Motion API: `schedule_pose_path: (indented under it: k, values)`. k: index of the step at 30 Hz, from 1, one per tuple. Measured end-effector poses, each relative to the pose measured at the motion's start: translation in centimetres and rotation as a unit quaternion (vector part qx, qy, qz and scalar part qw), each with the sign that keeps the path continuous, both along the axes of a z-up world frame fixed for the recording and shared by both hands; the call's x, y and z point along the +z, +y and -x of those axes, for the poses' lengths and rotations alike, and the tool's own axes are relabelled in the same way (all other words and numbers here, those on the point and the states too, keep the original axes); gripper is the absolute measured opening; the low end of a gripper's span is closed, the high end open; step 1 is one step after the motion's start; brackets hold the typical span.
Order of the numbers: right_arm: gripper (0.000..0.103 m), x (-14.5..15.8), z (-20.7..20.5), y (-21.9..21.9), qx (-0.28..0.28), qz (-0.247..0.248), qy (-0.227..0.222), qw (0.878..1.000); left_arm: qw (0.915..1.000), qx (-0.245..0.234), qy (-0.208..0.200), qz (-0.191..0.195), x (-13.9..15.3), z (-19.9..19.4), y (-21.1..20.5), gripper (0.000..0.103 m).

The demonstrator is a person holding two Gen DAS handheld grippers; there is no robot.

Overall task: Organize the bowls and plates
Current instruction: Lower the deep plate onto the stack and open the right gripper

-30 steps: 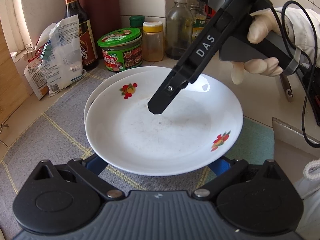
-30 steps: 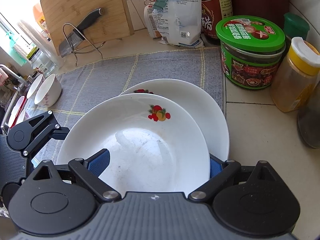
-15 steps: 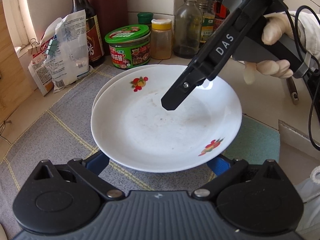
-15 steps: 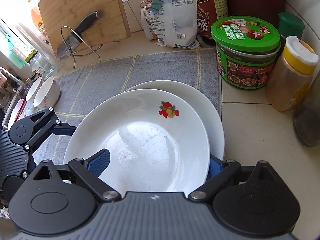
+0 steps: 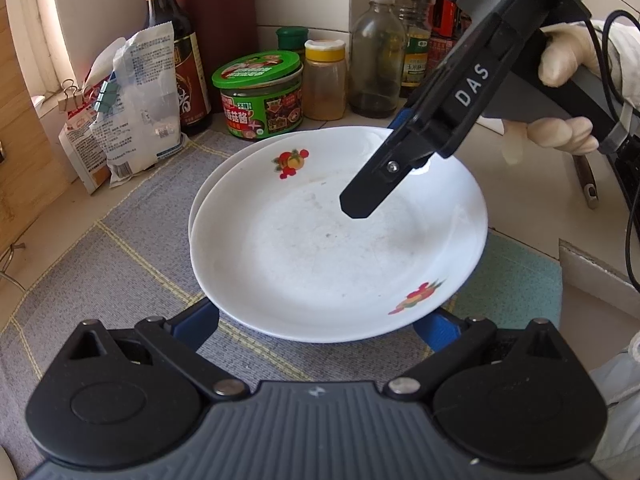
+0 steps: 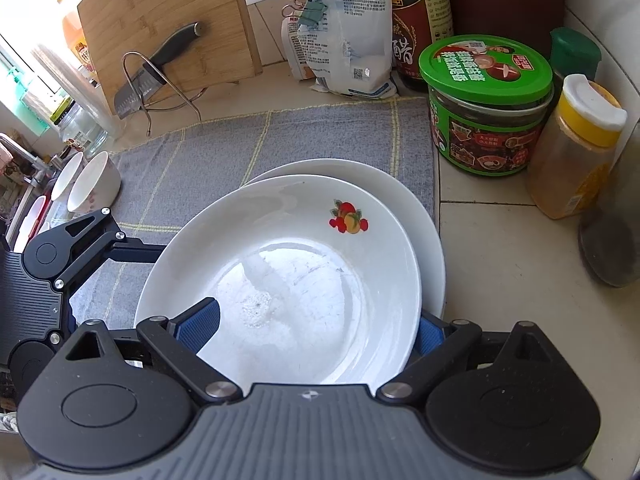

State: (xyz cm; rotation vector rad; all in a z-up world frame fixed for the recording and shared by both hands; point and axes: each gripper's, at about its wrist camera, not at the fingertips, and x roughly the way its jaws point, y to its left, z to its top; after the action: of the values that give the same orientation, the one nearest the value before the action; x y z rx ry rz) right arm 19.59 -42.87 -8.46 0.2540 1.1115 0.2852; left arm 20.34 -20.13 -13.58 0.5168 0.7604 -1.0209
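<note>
Plate stack on grey cloth (image 5: 120,264), at the corner of the bench (image 6: 500,248): top plate (image 5: 320,264), fruit print, is set off-centre on the lower plate (image 5: 199,196), of which only a sliver of rim is seen.

Key relation: top plate lies directly ahead of and below both claws, approached from different sides. Plate is round, so no long axis is noted; rim is the only grasp line. Neither hand is clearly nearer.

Right claw (image 6: 316,332): jaws are spread wide and straddle the rim, one finger over the plate's well, the other outside the rim. No pad is seen pressing; nothing is held.

Left claw (image 5: 318,324): jaws also wide apart, nothing clamped. Blue pads are tucked under the near rim.

Not determined:
- left fingertips are hidden by the plate; contact w/ its underside can't be told.
- whether the top plate rests fully on the lower one or is tipped up.
- right claw's outer fingertip is mostly covered.
- bowls (image 6: 94,180) at far left, well apart from the plates; partly cut off, count unclear.
</note>
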Motion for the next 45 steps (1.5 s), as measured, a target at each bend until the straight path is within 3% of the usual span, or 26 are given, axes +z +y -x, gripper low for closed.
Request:
schedule_pose_path:
  k: [22,45]
  values:
    - [0.099,0.9,1.1,0.5,-0.011,0.028,-0.002,1.000,0.9994,-0.016,-0.030,0.002,-0.5,0.1,-0.2,0.102]
    - [0.103,0.9,0.9,1.4,-0.024,0.088,0.022,0.996,0.9994,-0.009,-0.028,0.017,-0.2,-0.2,-0.1,0.102]
